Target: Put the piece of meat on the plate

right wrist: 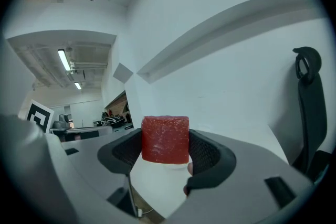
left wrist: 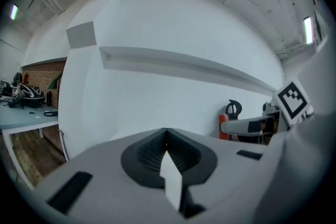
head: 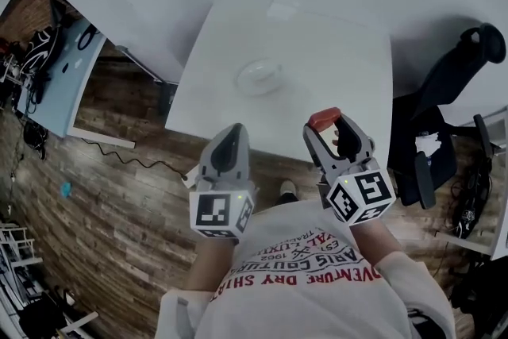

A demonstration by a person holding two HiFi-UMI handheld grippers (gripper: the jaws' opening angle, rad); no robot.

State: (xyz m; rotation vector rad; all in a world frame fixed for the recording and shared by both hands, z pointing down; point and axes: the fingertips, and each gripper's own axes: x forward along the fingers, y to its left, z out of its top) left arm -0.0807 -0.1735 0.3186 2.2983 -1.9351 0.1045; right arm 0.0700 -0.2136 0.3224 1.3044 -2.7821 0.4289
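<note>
A red block of meat [right wrist: 165,139] sits clamped between the pads of my right gripper [right wrist: 165,148], which is shut on it. In the head view the meat [head: 324,119] shows at the tip of the right gripper [head: 327,125], held up in the air near the front edge of the white table [head: 341,75]. A clear plate [head: 259,77] lies on the table, ahead and to the left of the meat. My left gripper [head: 231,140] is shut with nothing in it, its pads pressed together [left wrist: 167,140], and hovers before the table's front edge.
A black office chair [head: 444,99] stands to the right of the table. A light blue desk [head: 59,75] with cables and gear is at the far left. Wooden floor lies below, with a cable [head: 135,161] running across it. A white wall is behind the table.
</note>
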